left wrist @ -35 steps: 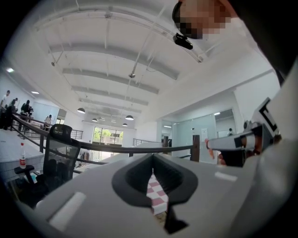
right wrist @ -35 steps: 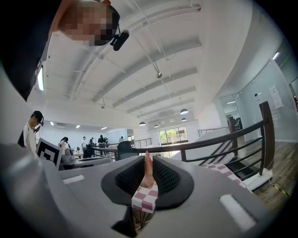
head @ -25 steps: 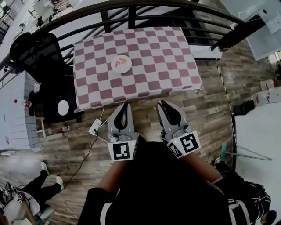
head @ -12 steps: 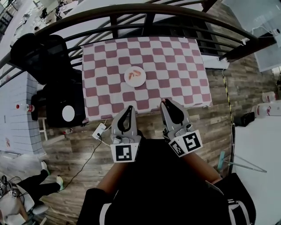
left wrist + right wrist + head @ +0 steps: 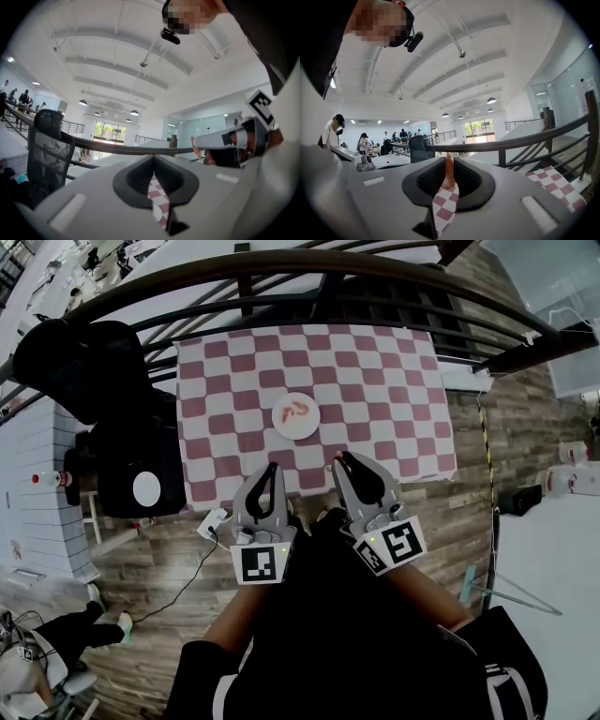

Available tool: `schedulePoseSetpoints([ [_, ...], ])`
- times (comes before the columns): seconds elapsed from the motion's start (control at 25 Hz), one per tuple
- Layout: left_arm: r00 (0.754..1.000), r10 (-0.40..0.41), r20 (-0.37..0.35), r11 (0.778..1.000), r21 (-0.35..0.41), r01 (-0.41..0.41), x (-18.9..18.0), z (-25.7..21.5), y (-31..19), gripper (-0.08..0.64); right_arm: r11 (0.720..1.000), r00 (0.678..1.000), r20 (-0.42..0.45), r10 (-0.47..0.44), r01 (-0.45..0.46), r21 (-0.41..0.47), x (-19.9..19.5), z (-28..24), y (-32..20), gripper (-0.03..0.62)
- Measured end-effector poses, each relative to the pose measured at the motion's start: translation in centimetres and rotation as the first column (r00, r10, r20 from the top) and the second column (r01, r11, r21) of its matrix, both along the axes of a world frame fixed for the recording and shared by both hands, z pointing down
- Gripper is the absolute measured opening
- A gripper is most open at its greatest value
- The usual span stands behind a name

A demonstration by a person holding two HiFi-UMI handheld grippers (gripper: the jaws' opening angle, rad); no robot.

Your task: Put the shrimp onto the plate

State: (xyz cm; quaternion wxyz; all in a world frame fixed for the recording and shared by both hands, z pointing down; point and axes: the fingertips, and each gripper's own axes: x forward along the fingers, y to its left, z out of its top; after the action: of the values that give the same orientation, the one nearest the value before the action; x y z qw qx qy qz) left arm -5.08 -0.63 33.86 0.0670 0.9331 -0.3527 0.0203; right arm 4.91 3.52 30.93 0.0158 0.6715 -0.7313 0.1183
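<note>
A white plate (image 5: 296, 416) with orange shrimp pieces (image 5: 296, 410) lies near the middle of the table under a pink-and-white checkered cloth (image 5: 375, 390). Both grippers hover side by side at the table's near edge, short of the plate. My right gripper (image 5: 338, 458) (image 5: 448, 157) is shut on an orange-pink shrimp (image 5: 448, 172), pinched upright between its pads. In the left gripper view the right gripper (image 5: 225, 140) shows with the shrimp's end (image 5: 192, 140) poking past its tips. My left gripper (image 5: 273, 467) (image 5: 153, 159) has its tips together and holds nothing.
A curved black railing (image 5: 309, 263) runs behind the table. A black office chair (image 5: 75, 362) and a black box with a white disc (image 5: 141, 488) stand left of it. A power strip (image 5: 210, 521) with cables lies on the wood floor. A white table (image 5: 28, 465) is far left.
The table and plate have slid lower and nearer in the head view, so both grippers now reach its near edge. Neither gripper's jaws have changed.
</note>
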Motion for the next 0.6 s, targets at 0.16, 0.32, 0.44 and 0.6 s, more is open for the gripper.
schedulePoseSetpoints([
  [0.16, 1.000, -0.026, 0.016, 1.000, -0.011, 0.026, 0.5, 0.5, -1.0, 0.008, 0.999, 1.000, 0.019, -0.020, 0.020, -0.028, 1.1, 0.8, -1.3, 0.052],
  [0.32, 0.997, -0.052, 0.061, 0.999, 0.008, 0.051, 1.3, 1.8, -1.6, 0.008, 0.996, 0.998, 0.013, -0.066, 0.067, -0.058, 2.1, 2.0, -3.0, 0.052],
  [0.44, 0.992, -0.070, 0.105, 0.997, 0.030, 0.067, 2.0, 2.4, -1.8, 0.008, 0.989, 0.994, -0.014, -0.112, 0.110, -0.094, 2.5, 3.5, -4.4, 0.052],
  [0.6, 0.990, -0.101, 0.096, 0.994, -0.029, 0.104, 2.7, 3.3, -2.8, 0.008, 0.978, 0.986, -0.015, -0.165, 0.162, -0.132, 3.1, 5.6, -6.5, 0.052],
])
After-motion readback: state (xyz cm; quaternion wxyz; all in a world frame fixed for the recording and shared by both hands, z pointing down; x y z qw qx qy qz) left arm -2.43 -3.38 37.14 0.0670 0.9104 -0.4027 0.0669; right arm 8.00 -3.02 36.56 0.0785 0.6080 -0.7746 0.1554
